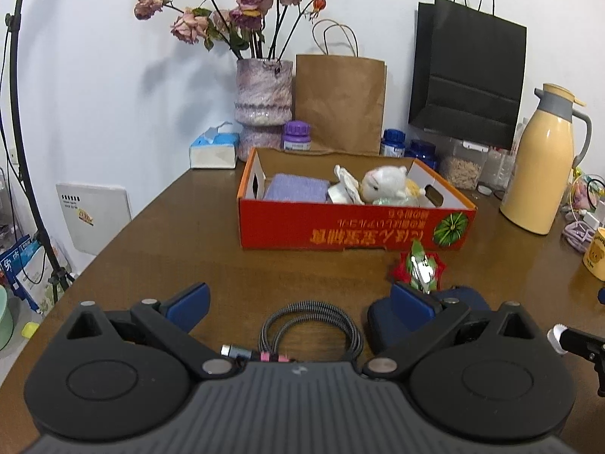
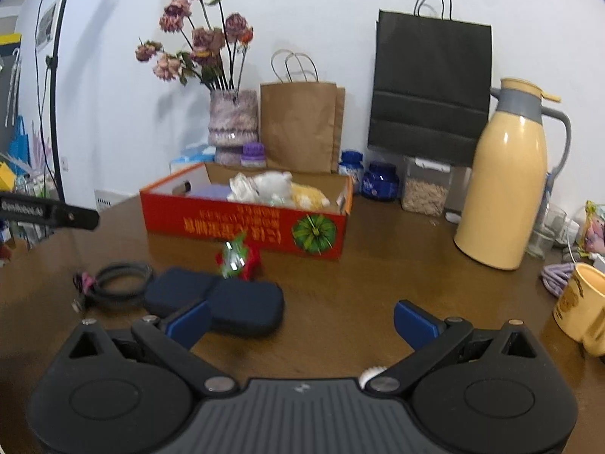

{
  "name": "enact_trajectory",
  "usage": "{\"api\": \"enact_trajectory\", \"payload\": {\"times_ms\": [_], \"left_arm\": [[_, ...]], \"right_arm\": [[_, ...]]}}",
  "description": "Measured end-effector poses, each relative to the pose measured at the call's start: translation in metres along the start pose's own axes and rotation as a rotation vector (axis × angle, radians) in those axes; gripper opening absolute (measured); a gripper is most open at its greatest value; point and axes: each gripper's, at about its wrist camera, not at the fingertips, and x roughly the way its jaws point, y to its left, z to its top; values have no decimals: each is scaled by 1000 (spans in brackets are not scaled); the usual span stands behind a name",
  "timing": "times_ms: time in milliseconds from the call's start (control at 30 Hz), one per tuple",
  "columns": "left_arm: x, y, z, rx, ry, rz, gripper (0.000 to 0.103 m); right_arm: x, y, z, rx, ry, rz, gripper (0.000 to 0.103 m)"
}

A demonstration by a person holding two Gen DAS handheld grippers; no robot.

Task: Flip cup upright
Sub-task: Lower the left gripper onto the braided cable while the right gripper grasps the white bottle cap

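We see both claws spread wide, empty: left claw [image 1: 300, 308], right claw [image 2: 300, 319]. Yellow cup [image 2: 580, 308] at 3 o'clock, thermos [image 2: 504, 185] behind; dark pouch [image 2: 234, 302] at 10.

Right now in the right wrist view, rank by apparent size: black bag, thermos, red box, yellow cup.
1-2. red box and black bag: look about alike, not ranked.
3. thermos
4. yellow cup: smallest, though cut off by the frame edge and nearer the camera, so its true size is unsure.
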Motion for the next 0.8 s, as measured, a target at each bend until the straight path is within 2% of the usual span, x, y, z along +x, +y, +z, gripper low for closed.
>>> {"api": "enact_trajectory", "payload": {"times_ms": [300,400,433,500,567,633,767,800], "left_arm": [[5,0,-16,-4,43,6,103],[6,-2,-19,0,51,12,103],[6,-3,-20,-2,50,10,103],[6,-3,-21,-3,51,6,103],[6,-4,-22,-1,53,10,103],[7,-4,-24,0,58,12,103],[11,-5,-25,2,69,22,103],[11,-6,-26,3,72,22,103]], "right_arm": [[7,-33,-35,7,98,-22,103],[17,-43,-43,19,125,-21,99],[20,-46,-45,22,135,-20,97],[28,-50,-48,26,153,-15,84],[33,-54,-49,30,162,-9,79],[38,-56,-49,34,170,3,69],[41,-60,-47,41,164,10,39],[41,-61,-46,47,163,14,40]]}}
